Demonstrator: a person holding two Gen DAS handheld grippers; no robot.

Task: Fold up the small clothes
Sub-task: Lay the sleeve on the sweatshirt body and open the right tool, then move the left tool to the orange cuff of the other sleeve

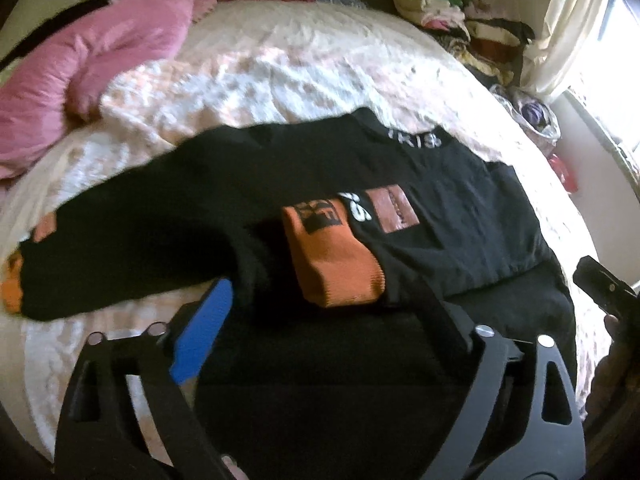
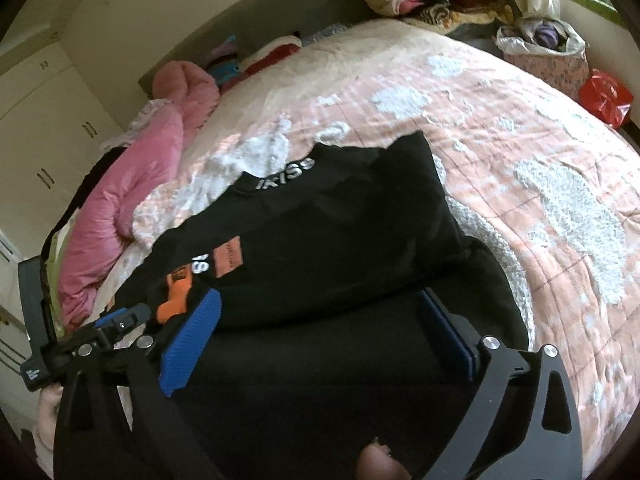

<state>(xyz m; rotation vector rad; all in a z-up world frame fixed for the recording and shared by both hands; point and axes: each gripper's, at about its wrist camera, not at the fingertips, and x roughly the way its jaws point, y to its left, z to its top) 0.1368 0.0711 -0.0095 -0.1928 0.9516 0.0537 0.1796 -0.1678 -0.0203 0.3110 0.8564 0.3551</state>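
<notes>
**Black sweatshirt laid on the bed, both grippers released**

The black sweatshirt (image 1: 440, 184) lies flat on the quilted bedspread (image 2: 520, 152), its orange cuff (image 1: 332, 264) folded across the chest. The left gripper (image 1: 324, 312) and right gripper (image 2: 320, 332) hover over its hem, fingers spread wide, gripping nothing. A pink duvet (image 1: 88, 64) lies bunched beside it.
</notes>
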